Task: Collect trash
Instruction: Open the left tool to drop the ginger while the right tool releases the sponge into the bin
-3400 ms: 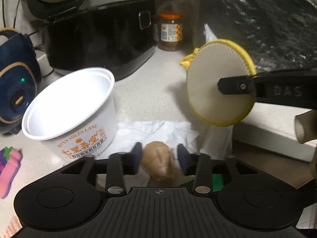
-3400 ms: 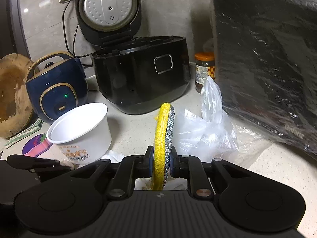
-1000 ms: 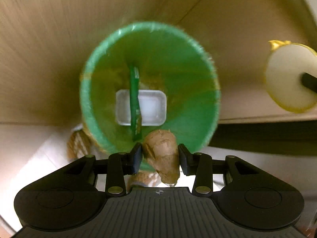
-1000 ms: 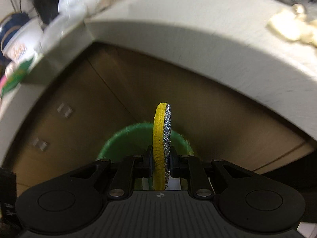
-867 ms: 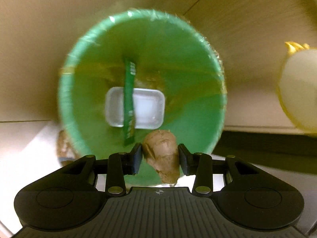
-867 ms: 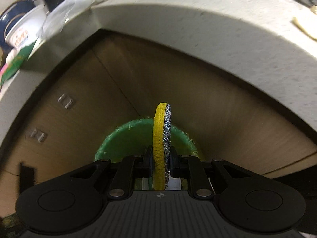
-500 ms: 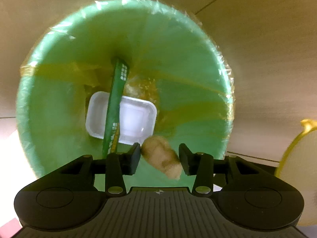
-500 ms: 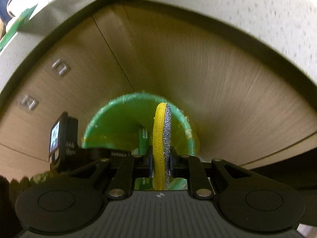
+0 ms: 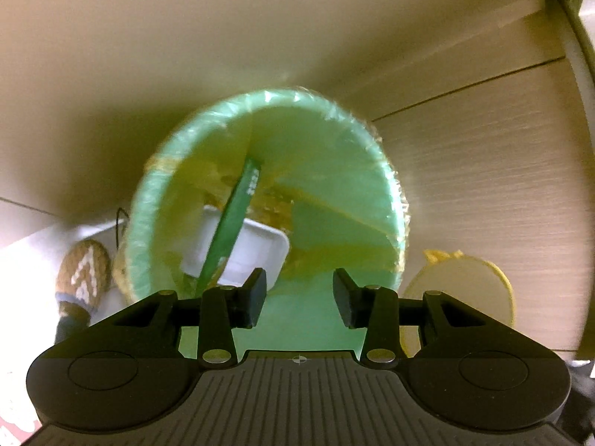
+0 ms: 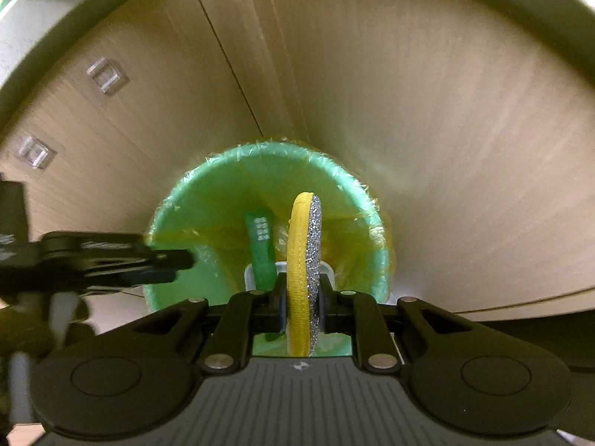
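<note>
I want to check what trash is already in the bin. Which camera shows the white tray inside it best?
The left wrist view: the white tray lies in the green bin, mostly exposed, crossed only by a green wrapper. In the right wrist view only a sliver of the tray shows, hidden behind the yellow scrubber and the wrapper.

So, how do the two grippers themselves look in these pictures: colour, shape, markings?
Both are matte black plastic. The left gripper and the right gripper each have a ribbed centre plate with a small crosshair mark, two rounded side lobes with circular recesses, silver pivot screws and short angled fingers. No cables or sleeves show.
</note>
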Available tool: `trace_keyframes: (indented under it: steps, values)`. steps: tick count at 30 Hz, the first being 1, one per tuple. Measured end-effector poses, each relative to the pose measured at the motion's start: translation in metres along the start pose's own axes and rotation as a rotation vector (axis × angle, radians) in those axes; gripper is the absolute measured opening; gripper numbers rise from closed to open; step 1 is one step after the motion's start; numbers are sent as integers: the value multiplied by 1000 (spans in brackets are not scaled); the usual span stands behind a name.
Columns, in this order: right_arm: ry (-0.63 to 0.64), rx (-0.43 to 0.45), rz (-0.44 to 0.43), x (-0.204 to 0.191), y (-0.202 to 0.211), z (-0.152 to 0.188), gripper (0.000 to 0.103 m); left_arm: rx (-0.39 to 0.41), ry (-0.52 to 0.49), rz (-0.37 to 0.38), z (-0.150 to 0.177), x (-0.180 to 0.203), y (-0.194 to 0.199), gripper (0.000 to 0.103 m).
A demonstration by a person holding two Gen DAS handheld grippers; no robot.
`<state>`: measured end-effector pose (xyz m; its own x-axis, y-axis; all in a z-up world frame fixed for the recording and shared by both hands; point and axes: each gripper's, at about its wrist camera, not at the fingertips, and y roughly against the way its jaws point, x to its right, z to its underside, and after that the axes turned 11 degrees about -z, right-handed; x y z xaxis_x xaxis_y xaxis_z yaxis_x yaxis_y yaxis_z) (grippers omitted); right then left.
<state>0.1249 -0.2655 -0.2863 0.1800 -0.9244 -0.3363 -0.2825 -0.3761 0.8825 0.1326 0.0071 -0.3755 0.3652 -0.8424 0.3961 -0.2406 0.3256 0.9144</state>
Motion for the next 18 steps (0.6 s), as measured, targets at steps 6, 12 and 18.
trace_keyframes:
  steps: [6, 12, 18]
  values:
    - [-17, -33, -4, -3, -17, -10, 15, -37, -26, -26, 7, -14, 3, 44]
    - [-75, -77, -58, -2, -45, -21, 16, -77, -97, -59, 5, -20, 6, 44]
    - [-147, -81, -8, 4, -53, -27, 33, -79, -203, -74, -4, -12, 16, 44]
